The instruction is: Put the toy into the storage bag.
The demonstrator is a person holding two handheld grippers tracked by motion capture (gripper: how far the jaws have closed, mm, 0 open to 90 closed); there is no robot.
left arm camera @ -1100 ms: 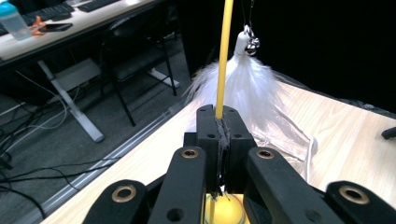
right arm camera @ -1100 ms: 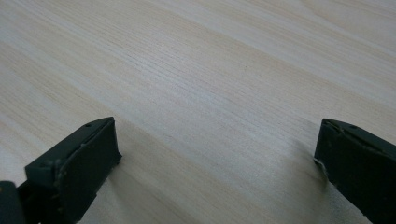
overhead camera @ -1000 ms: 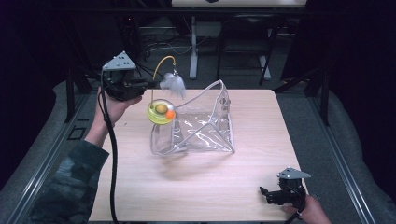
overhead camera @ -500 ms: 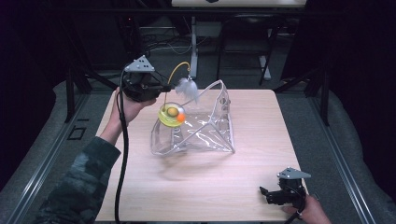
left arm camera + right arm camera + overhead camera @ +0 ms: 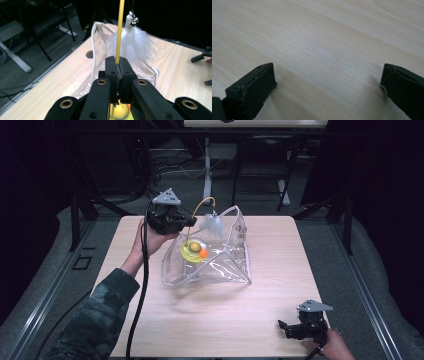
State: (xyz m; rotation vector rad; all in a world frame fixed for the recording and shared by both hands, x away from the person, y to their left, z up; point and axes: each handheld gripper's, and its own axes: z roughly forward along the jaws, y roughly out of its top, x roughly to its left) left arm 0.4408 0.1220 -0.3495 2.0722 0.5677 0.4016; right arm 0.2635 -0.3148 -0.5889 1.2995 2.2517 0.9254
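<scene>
— Wand toy [image 5: 119,27]: where do we record it?

— We record its yellow rod clamped between the jaws of the left gripper [image 5: 117,65], which we see raised over the far left part of the table [image 5: 150,320]. The rod arches up and over, and a white feather tuft [image 5: 135,45] with a small bell hangs from its tip.

— And beneath it?

— We note a clear plastic bag [image 5: 227,265] standing open on the table, the tuft at its rim. A yellow disc with an orange ball [image 5: 194,251] shows at the bag; we cannot tell whether it lies inside.

— The right gripper [image 5: 292,330]?

— We find it low at the near right corner, jaws wide apart, holding nothing.
</scene>
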